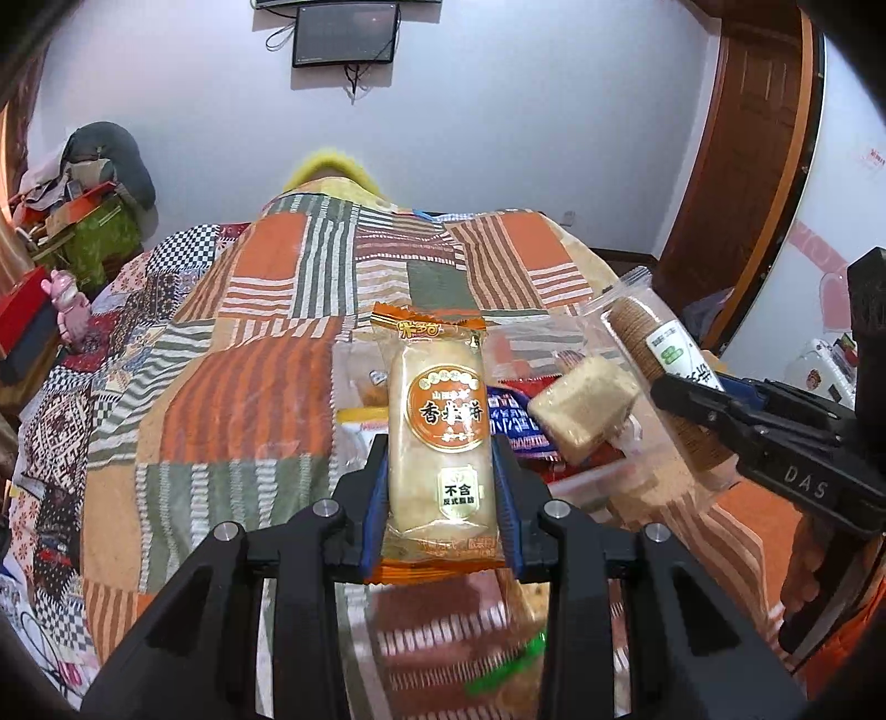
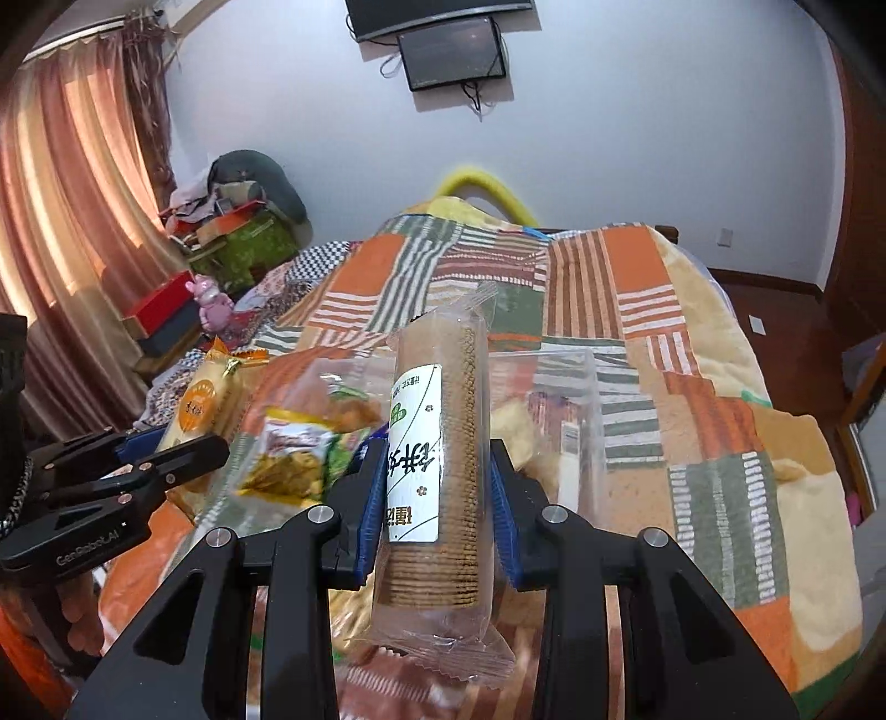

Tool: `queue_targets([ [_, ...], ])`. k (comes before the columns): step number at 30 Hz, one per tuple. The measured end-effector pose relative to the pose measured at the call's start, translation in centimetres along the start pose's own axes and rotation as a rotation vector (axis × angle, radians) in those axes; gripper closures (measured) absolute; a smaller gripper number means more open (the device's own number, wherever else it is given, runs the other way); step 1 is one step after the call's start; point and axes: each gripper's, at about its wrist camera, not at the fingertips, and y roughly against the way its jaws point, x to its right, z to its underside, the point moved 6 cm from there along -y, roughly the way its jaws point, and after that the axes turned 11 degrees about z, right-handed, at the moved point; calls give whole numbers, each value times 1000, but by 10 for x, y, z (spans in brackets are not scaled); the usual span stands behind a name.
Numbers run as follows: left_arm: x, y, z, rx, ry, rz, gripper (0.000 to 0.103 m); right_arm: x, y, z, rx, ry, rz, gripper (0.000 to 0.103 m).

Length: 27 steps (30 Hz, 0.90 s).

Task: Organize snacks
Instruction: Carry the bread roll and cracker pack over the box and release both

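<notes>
My left gripper [image 1: 440,451] is shut on an orange-trimmed rice cracker packet [image 1: 437,432], held upright above the bed. My right gripper [image 2: 437,459] is shut on a clear sleeve of round brown biscuits [image 2: 437,471] with a white label. In the left wrist view the right gripper [image 1: 673,387] comes in from the right with the biscuit sleeve [image 1: 659,354]. In the right wrist view the left gripper [image 2: 183,443] shows at the left with the cracker packet [image 2: 202,404]. Below both lies a clear plastic box [image 2: 576,376] holding several snack packets [image 2: 299,454].
A patchwork quilt [image 1: 266,387] in orange, green and stripes covers the bed. Clutter, a red box [image 2: 160,310] and a pink toy [image 2: 213,302] sit at the left by the curtain [image 2: 66,221]. A wooden door [image 1: 742,183] stands at the right. A screen [image 1: 346,36] hangs on the wall.
</notes>
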Motion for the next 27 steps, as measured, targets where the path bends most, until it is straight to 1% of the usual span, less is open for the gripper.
queue_targets([
  [9, -5, -49, -19, -37, -4, 8, 69, -3, -39, -10, -38, 16, -3, 72],
  [17, -12, -85, -26, -79, 31, 32, 69, -12, -62, -7, -75, 49, -26, 72],
  [21, -14, -96, -22, -103, 48, 38, 69, -14, -68, -2, -98, 59, -32, 71],
  [24, -15, -97, -17, -118, 53, 47, 67, -14, -69, -1, -108, 63, -38, 69],
  [27, -13, -93, -16, -116, 43, 42, 62, -15, -65, -2, -103, 68, -27, 68],
])
